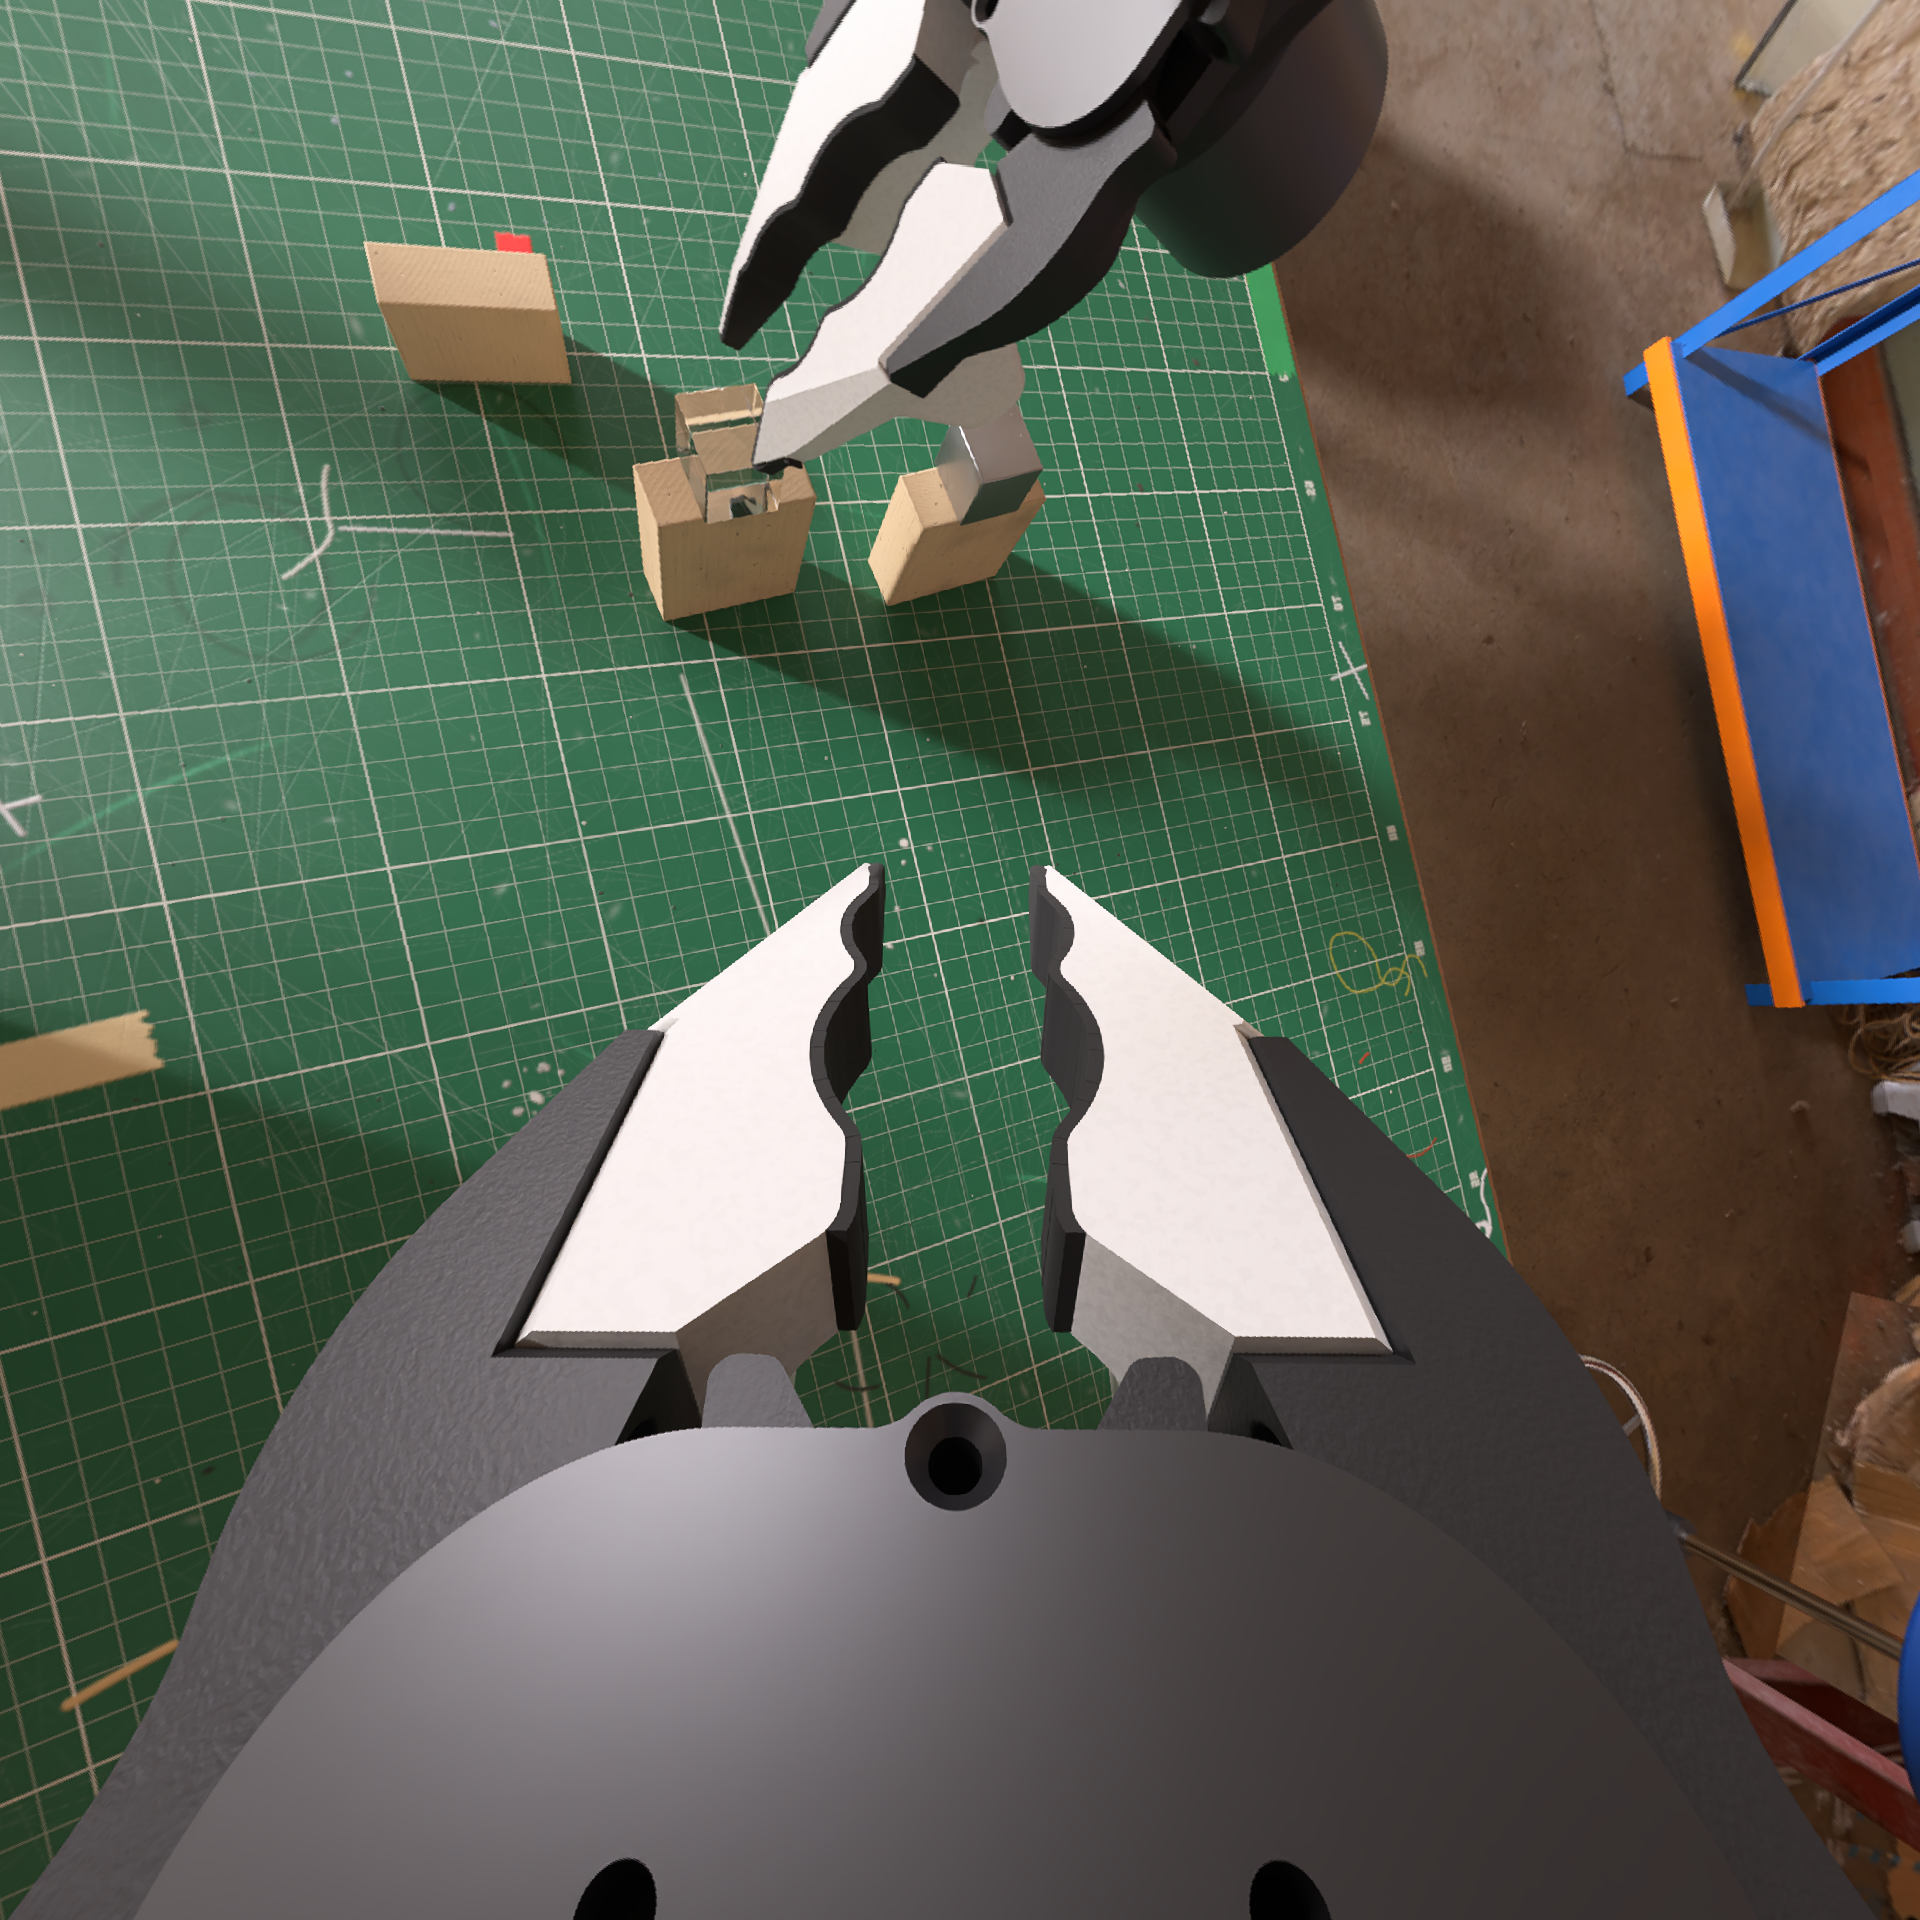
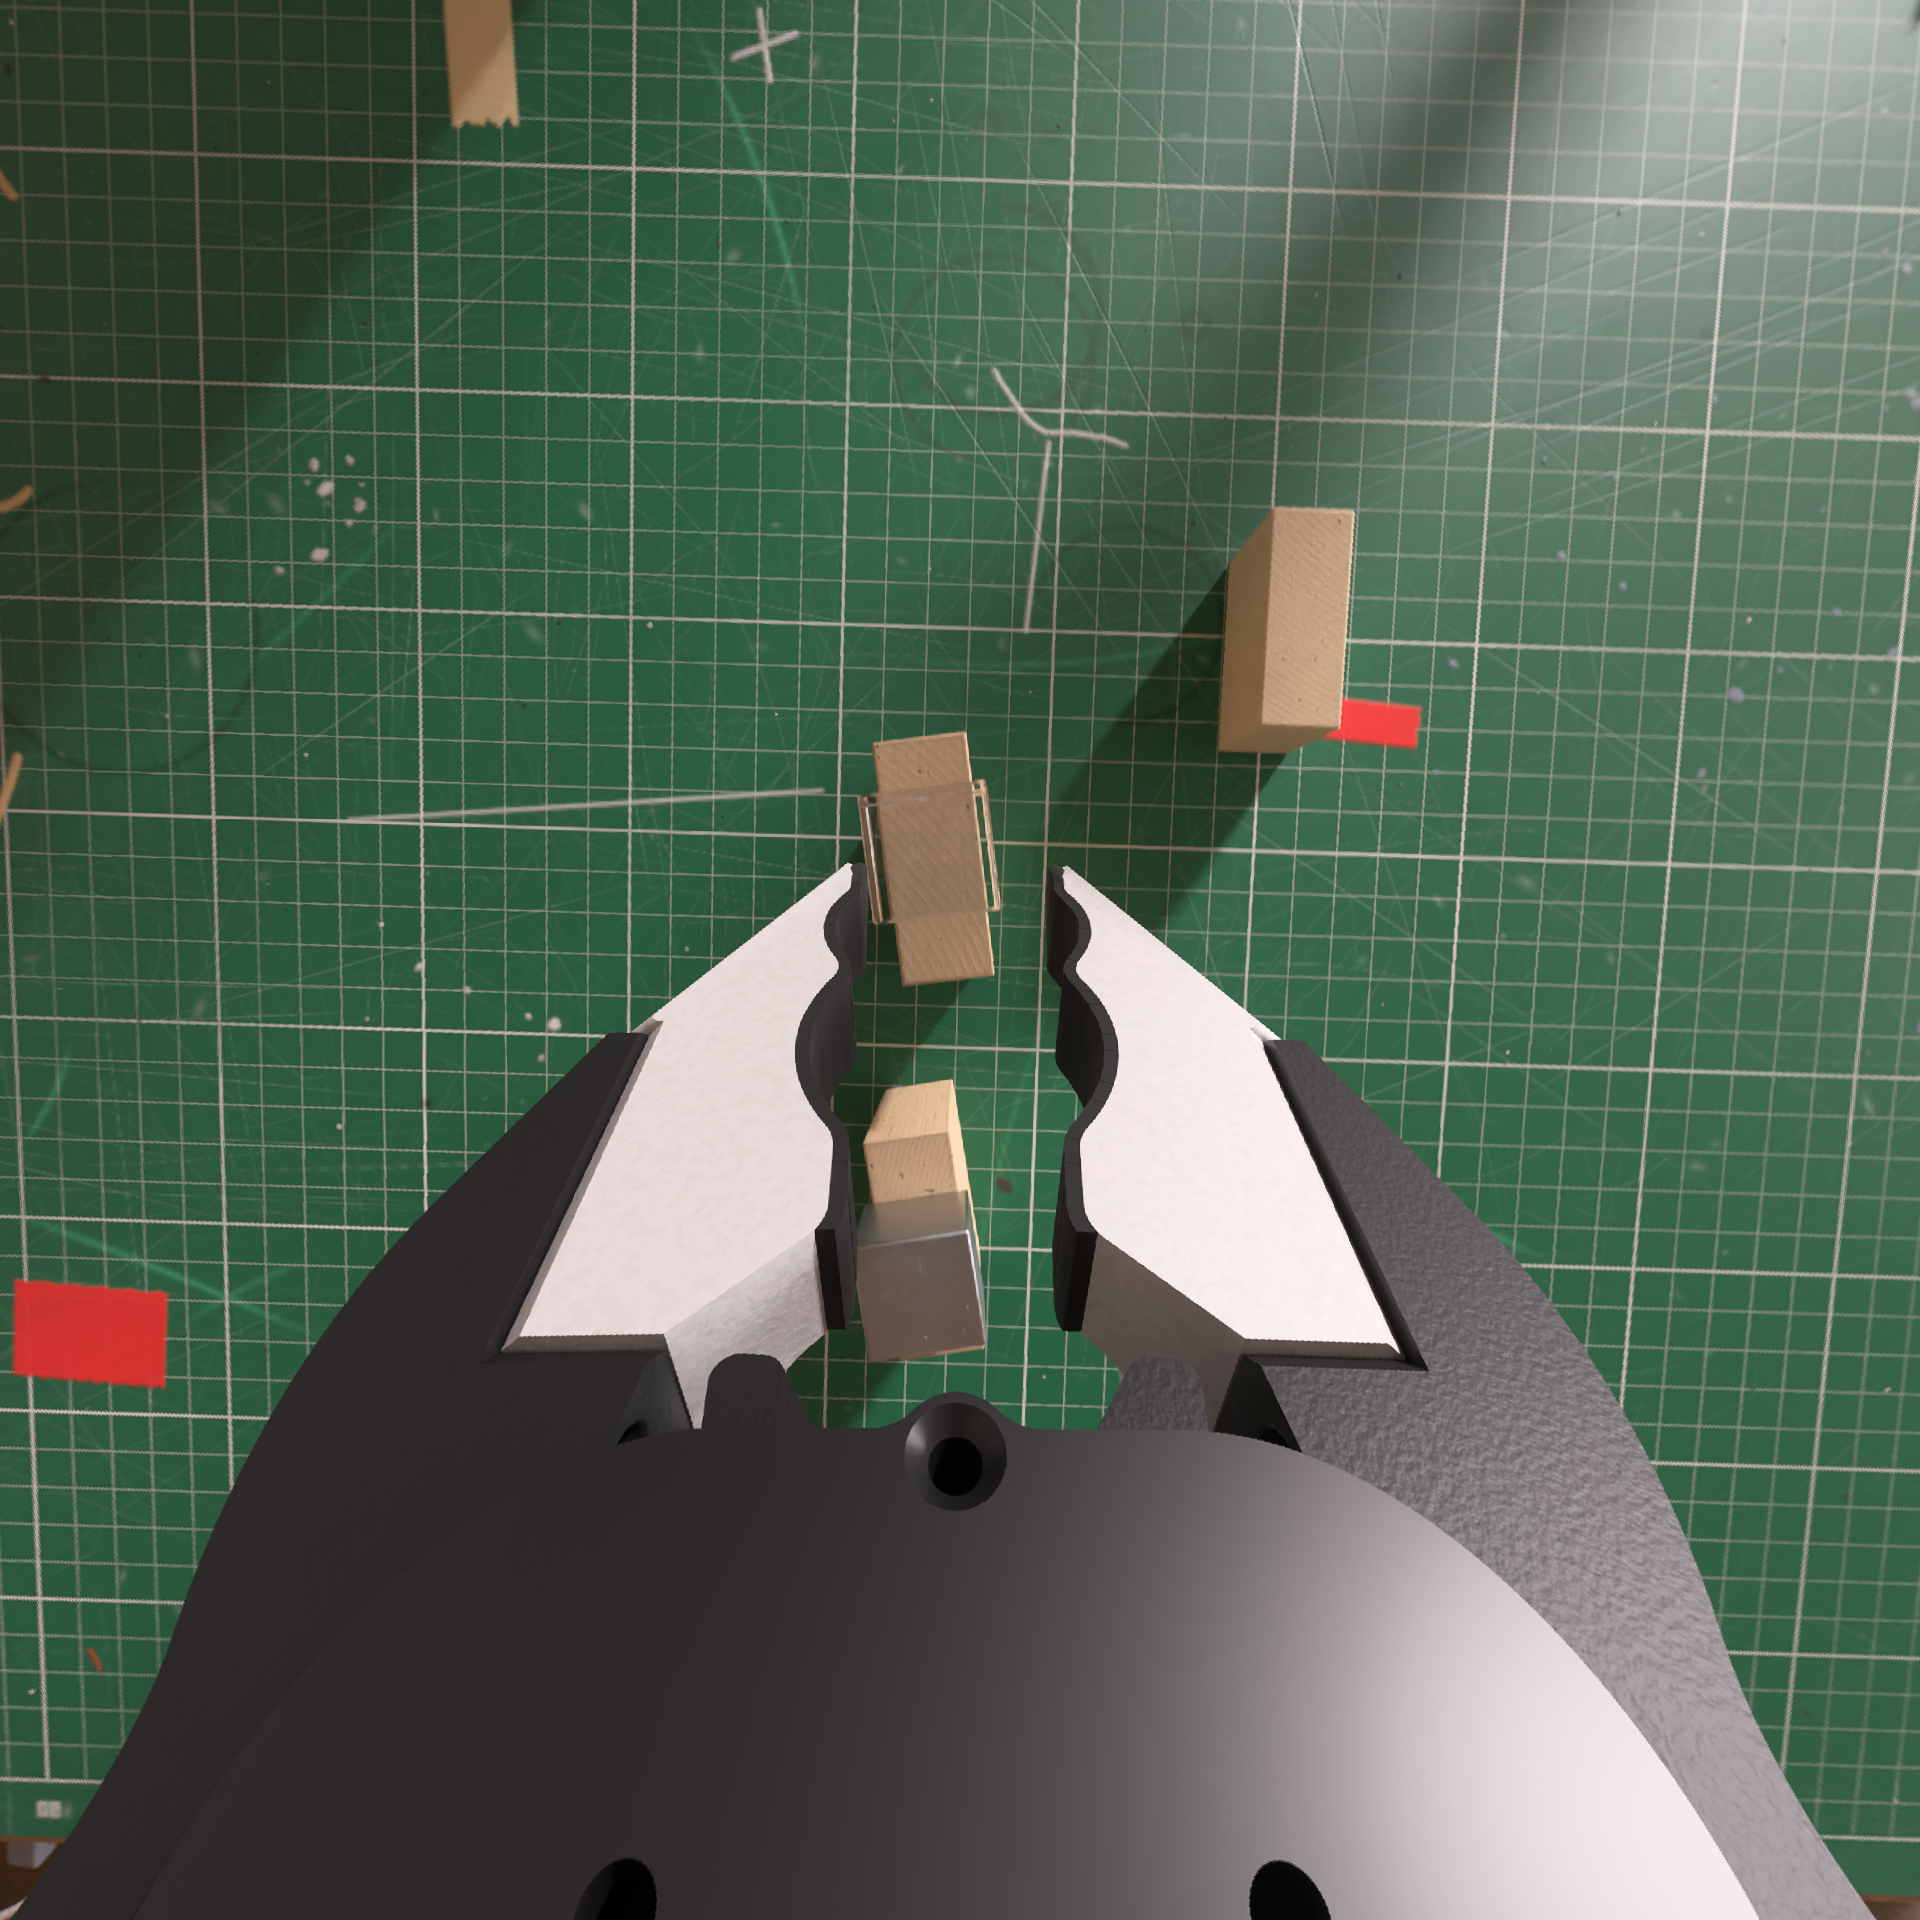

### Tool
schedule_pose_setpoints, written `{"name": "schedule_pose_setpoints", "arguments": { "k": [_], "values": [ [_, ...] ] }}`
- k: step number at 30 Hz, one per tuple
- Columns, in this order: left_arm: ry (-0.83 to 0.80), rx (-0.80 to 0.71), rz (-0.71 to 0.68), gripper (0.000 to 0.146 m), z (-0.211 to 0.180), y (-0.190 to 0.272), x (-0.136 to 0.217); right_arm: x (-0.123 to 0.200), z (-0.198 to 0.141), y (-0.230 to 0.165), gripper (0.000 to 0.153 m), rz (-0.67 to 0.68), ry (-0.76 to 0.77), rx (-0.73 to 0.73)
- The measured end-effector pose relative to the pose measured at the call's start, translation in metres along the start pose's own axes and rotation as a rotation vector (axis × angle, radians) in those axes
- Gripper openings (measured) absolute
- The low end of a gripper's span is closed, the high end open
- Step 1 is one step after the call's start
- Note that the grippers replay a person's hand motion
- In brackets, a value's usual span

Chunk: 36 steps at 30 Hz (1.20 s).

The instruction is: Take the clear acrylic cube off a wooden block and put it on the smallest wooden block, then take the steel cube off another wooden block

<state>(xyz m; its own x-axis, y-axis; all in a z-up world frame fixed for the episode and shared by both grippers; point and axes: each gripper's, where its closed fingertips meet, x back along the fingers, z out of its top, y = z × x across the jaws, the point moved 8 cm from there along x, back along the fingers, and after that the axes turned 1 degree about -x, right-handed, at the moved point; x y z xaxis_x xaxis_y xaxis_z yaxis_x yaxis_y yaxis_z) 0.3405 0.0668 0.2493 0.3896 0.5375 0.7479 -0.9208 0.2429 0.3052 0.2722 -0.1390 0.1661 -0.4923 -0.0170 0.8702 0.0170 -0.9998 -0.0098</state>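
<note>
A clear acrylic cube (image 1: pixel 712 426) (image 2: pixel 928 852) sits on a wooden block (image 1: pixel 727 561) (image 2: pixel 940 951) on the green cutting mat (image 1: pixel 312 727). My right gripper (image 2: pixel 956 883) (image 1: pixel 756 400) is open and points down. Its fingertips stand on either side of the cube, the left one close to it and the right one apart. A steel cube (image 1: pixel 992 468) (image 2: pixel 920 1278) rests on a second wooden block (image 1: pixel 935 551) (image 2: pixel 912 1143) beside it. A larger wooden block (image 1: pixel 468 312) (image 2: pixel 1288 634) stands alone. My left gripper (image 1: pixel 956 883) is open and empty, well short of the blocks.
Red tape (image 2: pixel 1371 722) lies by the larger block, and a red patch (image 2: pixel 88 1333) lies on the mat. Strips of tan tape (image 1: pixel 73 1060) (image 2: pixel 480 62) lie flat. The mat's edge (image 1: pixel 1351 623) borders brown ground with a blue rack (image 1: pixel 1787 675).
</note>
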Motion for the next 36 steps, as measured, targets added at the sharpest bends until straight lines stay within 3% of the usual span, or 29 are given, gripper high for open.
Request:
{"name": "schedule_pose_setpoints", "arguments": {
  "k": [9,16,18,22,26,30,36],
  "values": [
    [-0.008,0.028,-0.001,0.027,-0.009,0.002,-0.001,0.001,-0.013,0.0,0.034,0.032,-0.002,-0.015],
    [-0.025,0.026,0.001,0.027,-0.007,0.004,-0.003,-0.018,-0.001,-0.001,0.035,0.043,-0.047,0.103],
    [-0.031,0.015,0.016,0.028,-0.006,0.003,-0.001,-0.018,0.0,-0.004,0.027,0.046,-0.038,0.138],
    [-0.016,0.046,0.037,0.027,-0.006,-0.001,0.004,-0.002,0.014,-0.003,0.027,0.061,0.058,0.1],
    [-0.005,0.087,0.073,0.027,-0.012,-0.002,0.01,0.005,0.035,0.028,0.027,0.009,0.119,0.003],
    [0.017,0.149,0.119,0.027,-0.022,0.001,0.018,-0.027,0.049,0.065,0.027,-0.009,-0.004,-0.052],
    [0.027,0.225,0.157,0.027,-0.036,0.01,0.023,-0.081,0.05,0.087,0.028,-0.064,-0.219,0.0]
  ]
}}
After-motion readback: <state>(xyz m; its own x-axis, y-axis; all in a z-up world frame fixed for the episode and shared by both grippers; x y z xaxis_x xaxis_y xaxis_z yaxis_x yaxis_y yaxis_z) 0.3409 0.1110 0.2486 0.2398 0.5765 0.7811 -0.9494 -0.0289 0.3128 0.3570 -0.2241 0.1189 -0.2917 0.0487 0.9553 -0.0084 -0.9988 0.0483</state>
